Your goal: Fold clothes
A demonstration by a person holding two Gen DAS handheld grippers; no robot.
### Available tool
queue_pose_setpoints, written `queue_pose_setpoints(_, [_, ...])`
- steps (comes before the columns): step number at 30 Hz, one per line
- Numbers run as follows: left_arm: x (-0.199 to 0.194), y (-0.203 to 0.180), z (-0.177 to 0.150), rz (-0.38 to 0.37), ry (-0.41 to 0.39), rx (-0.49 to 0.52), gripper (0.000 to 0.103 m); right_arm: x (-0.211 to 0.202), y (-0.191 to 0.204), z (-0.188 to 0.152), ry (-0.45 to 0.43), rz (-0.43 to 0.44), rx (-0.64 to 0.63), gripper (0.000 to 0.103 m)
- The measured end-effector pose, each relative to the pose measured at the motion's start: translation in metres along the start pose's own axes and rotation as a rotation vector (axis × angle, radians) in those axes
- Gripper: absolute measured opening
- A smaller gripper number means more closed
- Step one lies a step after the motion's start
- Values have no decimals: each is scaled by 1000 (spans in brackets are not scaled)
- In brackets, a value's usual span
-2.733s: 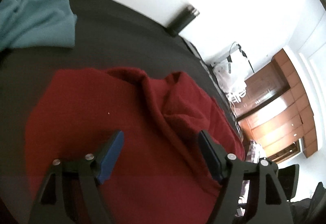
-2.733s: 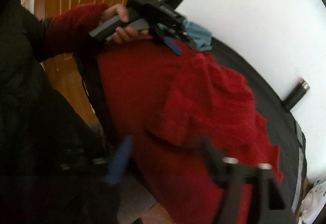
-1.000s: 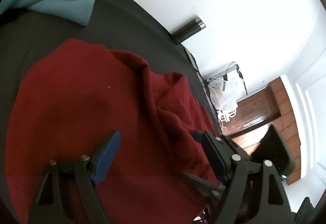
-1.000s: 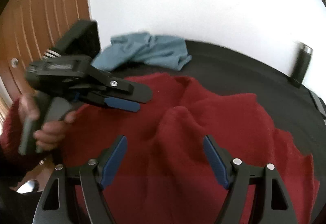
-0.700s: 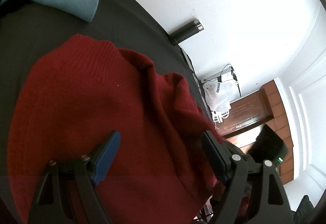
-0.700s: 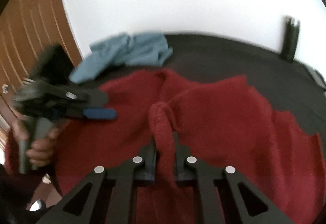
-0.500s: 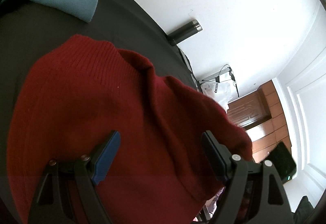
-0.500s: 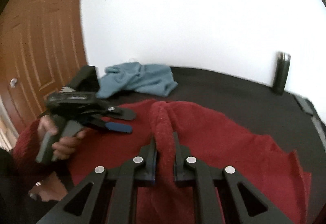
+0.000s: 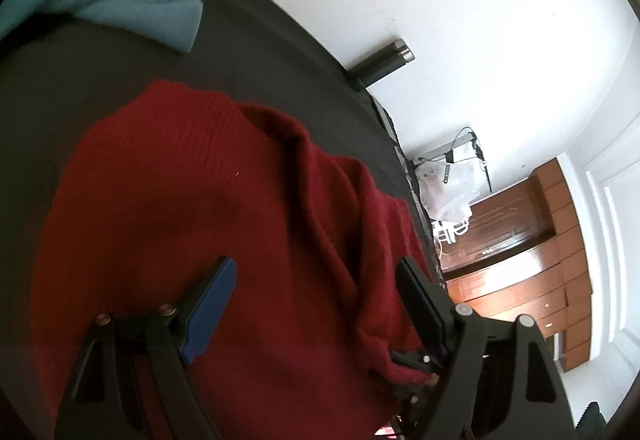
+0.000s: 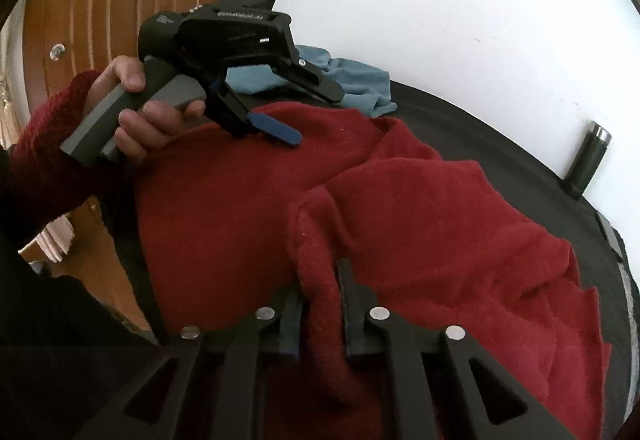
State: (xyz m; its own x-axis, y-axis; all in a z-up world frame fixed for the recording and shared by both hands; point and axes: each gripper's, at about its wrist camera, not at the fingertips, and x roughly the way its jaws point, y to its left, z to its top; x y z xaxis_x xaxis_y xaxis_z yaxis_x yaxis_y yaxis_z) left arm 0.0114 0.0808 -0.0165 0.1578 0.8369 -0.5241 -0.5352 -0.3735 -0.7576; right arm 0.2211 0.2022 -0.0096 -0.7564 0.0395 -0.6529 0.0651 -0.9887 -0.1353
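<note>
Right gripper (image 10: 320,304) went from wide open over the sweater (image 10: 420,208) to clamped on a pinched ridge of it — jaws now easing open slightly, fabric still between them. That fold got lifted and dragged toward the left gripper (image 10: 298,112), so the right side now lies bunched over the sweater's middle.

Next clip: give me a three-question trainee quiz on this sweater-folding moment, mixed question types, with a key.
1. True or false: the right gripper has a fold of the red sweater between its fingers.
2. Which gripper hangs open over the sweater, gripping nothing? A) left gripper B) right
3. Fill in: the dark flask stands against the ____.

Key: 1 true; 2 A; 3 wall.
</note>
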Motion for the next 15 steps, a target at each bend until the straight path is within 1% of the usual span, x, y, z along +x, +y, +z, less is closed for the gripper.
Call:
queue_pose_setpoints(1, [-5,-8,1,-1,-8,13,84,-2,1,-3,-3,10,-5,27])
queue_pose_setpoints(3, [-13,-28,3,-4,-27,56,84,-8,3,-7,-18,56,-5,48])
queue_pose_setpoints(4, [-16,-38,3,-5,-35,77,84,-12,4,-8,-34,86,6,62])
queue_pose_setpoints(6, [-19,-56,3,-11,-41,116,85,-26,2,-10,-74,137,43,65])
queue_pose_setpoints(9, [-9,-84,-1,-41,-21,171,86,-43,-11,-11,-138,176,123,65])
queue_pose_setpoints(12, [17,-109,-8,-86,40,227,87,-52,-33,-13,-199,210,245,65])
queue_pose_setpoints(15, [45,-115,-17,-111,109,232,87,-45,-47,-22,-194,199,333,65])
